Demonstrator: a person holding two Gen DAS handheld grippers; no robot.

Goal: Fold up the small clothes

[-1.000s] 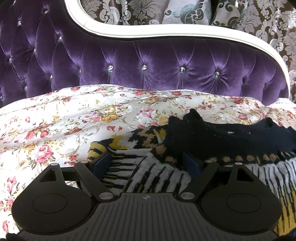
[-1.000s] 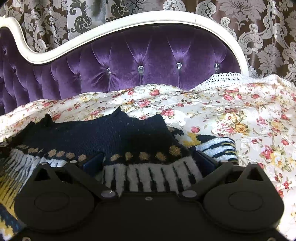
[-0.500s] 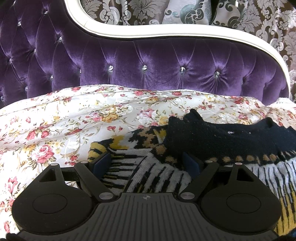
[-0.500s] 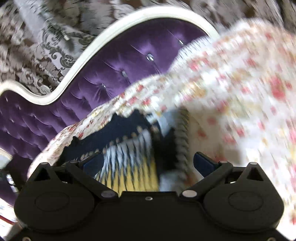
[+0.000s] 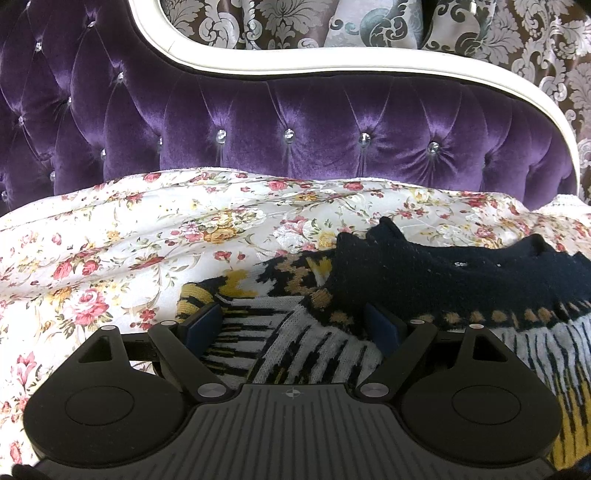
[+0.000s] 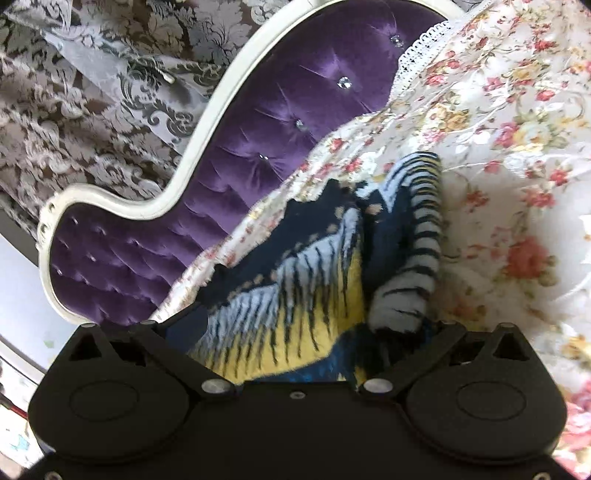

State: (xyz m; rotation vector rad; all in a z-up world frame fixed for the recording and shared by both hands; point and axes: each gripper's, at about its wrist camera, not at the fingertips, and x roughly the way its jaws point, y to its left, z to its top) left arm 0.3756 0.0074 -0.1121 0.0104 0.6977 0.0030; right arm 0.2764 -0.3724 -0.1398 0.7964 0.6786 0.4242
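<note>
A small knit sweater (image 5: 461, 280), navy at the neck with white, black and yellow stripes, lies on a floral bedspread (image 5: 129, 240). My left gripper (image 5: 293, 323) is open, its fingers astride the sweater's left shoulder and sleeve, low over the cloth. In the right wrist view the sweater (image 6: 306, 295) appears tilted, with a striped sleeve (image 6: 417, 251) lying along its right side. My right gripper (image 6: 295, 325) is open and rolled to one side, with the sweater's body between its fingers.
A purple tufted headboard (image 5: 295, 122) with a white frame stands behind the bed, with patterned curtains (image 5: 369, 22) beyond. The floral bedspread (image 6: 517, 147) spreads left and right of the sweater.
My right gripper has rolled sharply and shifted, so its view is tilted and the sleeve now lies along the body's right side. The left gripper has stayed still.
</note>
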